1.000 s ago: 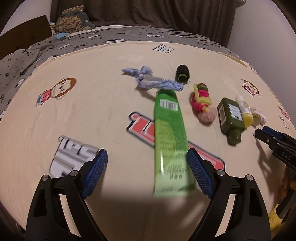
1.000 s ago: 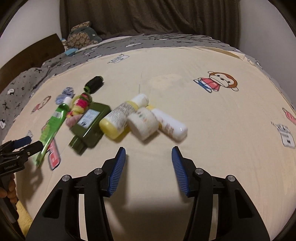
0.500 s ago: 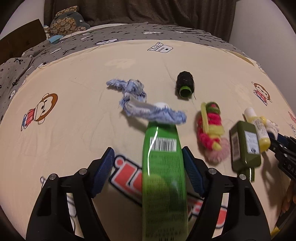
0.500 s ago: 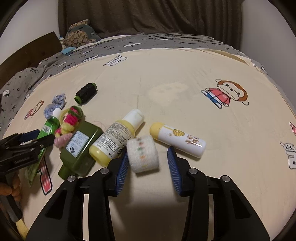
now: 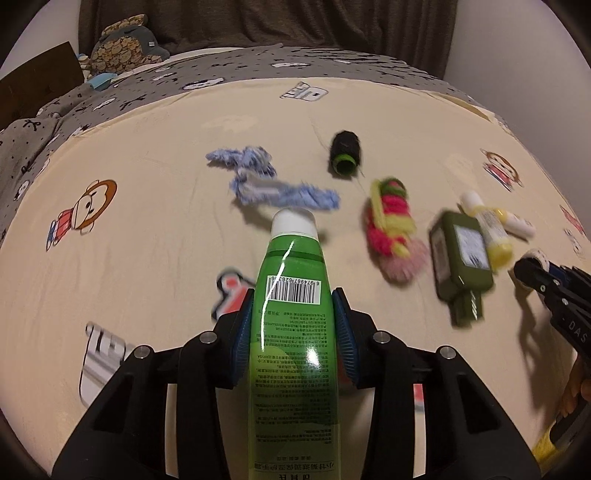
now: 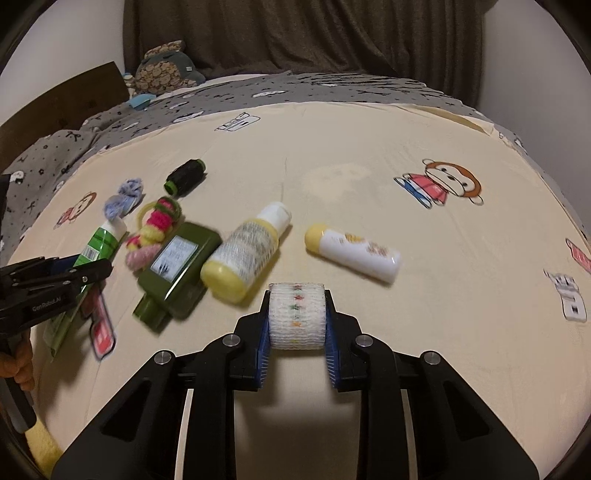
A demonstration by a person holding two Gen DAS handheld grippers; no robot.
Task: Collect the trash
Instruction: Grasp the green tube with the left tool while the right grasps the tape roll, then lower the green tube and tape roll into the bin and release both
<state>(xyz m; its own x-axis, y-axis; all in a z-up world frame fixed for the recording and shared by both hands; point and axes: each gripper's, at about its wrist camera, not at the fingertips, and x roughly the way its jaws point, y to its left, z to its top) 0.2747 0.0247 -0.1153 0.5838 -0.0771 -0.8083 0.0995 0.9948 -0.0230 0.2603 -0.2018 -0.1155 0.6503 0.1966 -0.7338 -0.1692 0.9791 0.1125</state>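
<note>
My left gripper (image 5: 293, 332) is shut on a green tube (image 5: 293, 350) with a white cap, pointing away from me. It also shows in the right wrist view (image 6: 98, 247). My right gripper (image 6: 297, 317) is shut on a white knitted roll (image 6: 297, 315) with coloured stars. On the cream sheet (image 6: 369, 147) lie a dark green bottle (image 6: 177, 264), a yellow bottle (image 6: 247, 254), a white tube with yellow cap (image 6: 354, 253), a pink-yellow yarn bundle (image 5: 391, 225), a black spool (image 5: 345, 157) and a blue rag (image 5: 269, 184).
A grey patterned blanket (image 5: 110, 99) and a plush toy (image 5: 122, 48) lie at the far side. A dark curtain (image 6: 295, 33) hangs behind. A brown board (image 6: 59, 96) stands at the far left. Cartoon prints mark the sheet.
Both grippers moved forward and closed: the left onto the green tube, the right onto the white knitted roll.
</note>
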